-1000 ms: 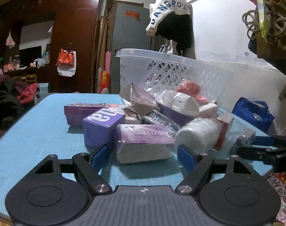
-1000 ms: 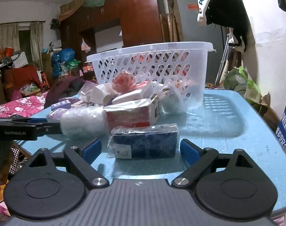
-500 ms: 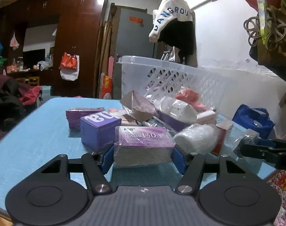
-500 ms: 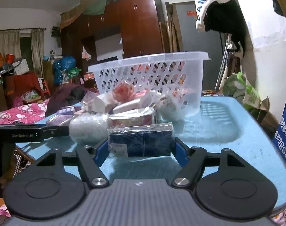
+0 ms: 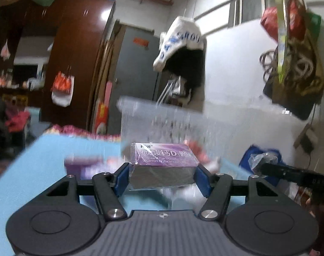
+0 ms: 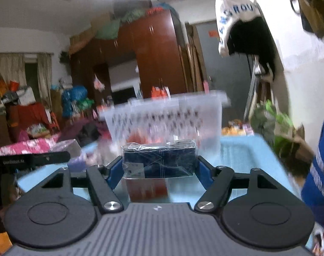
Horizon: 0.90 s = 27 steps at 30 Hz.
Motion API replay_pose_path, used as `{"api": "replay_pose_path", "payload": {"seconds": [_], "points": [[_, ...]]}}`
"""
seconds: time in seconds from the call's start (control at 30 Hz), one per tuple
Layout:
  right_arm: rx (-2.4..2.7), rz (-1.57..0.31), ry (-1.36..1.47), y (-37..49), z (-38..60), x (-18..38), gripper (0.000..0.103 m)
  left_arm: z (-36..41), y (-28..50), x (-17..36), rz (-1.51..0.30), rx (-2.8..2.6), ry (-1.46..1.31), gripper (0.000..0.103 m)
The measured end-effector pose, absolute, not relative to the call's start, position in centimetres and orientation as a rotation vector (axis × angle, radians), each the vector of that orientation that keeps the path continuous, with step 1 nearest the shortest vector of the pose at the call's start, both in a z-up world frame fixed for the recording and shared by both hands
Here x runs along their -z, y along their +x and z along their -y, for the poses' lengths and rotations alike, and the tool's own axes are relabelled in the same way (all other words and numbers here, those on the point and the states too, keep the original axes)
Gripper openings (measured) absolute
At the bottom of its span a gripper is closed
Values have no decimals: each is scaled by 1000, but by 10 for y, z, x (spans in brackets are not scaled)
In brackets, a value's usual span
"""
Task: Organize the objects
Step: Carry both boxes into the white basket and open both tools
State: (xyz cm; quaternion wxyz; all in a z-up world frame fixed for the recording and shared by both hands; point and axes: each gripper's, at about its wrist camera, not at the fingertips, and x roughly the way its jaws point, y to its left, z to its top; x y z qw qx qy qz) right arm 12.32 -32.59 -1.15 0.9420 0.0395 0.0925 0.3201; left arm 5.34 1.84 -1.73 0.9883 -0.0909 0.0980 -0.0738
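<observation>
Purple box [image 5: 163, 163] sits clamped between the left gripper's [image 5: 163, 178] blue pads, clear of the blue table [image 5: 44, 155]. Right gripper [image 6: 158, 168] clamps a dark blue box [image 6: 159, 160]; the white basket [image 6: 168, 115] stands beyond both.

We count one purple wrapped cardboard box [image 5: 164, 160], one dark blue wrapped box [image 6: 159, 160], one white perforated plastic basket [image 6: 166, 115], and two black hand-held grippers: left hand-held gripper [image 5: 163, 178], right hand-held gripper [image 6: 155, 171].
</observation>
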Motion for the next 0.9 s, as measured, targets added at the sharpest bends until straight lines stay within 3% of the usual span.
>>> {"api": "replay_pose_path", "payload": {"seconds": [0.2, 0.33, 0.47, 0.5, 0.53, 0.57, 0.6, 0.73, 0.8, 0.9], "points": [[-606, -68, -12, 159, 289, -68, 73, -11, 106, -69, -98, 141, -110, 67], [-592, -51, -62, 197, 260, -99, 73, -1, 161, -101, -143, 113, -85, 67], [-590, -122, -98, 230, 242, -98, 74, 1, 199, -97, -224, 107, -109, 67], [-585, -138, -135, 234, 236, -95, 79, 4, 206, -93, -245, 98, -97, 70], [-586, -164, -167, 237, 230, -92, 92, 6, 215, -88, -276, 94, -78, 74], [-587, -176, -181, 238, 227, -88, 99, 6, 222, -83, -309, 89, -78, 87], [-578, -165, -188, 234, 227, -84, 103, 5, 226, -78, -329, 88, -88, 91], [-552, -136, -196, 203, 242, -75, 103, -7, 207, -66, -318, 109, -132, 92], [-575, -146, -163, 184, 256, -63, 103, -15, 173, -57, -283, 147, -187, 103], [-616, -239, -103, 165, 276, -31, 103, -15, 123, -28, -263, 231, -219, 103]]}}
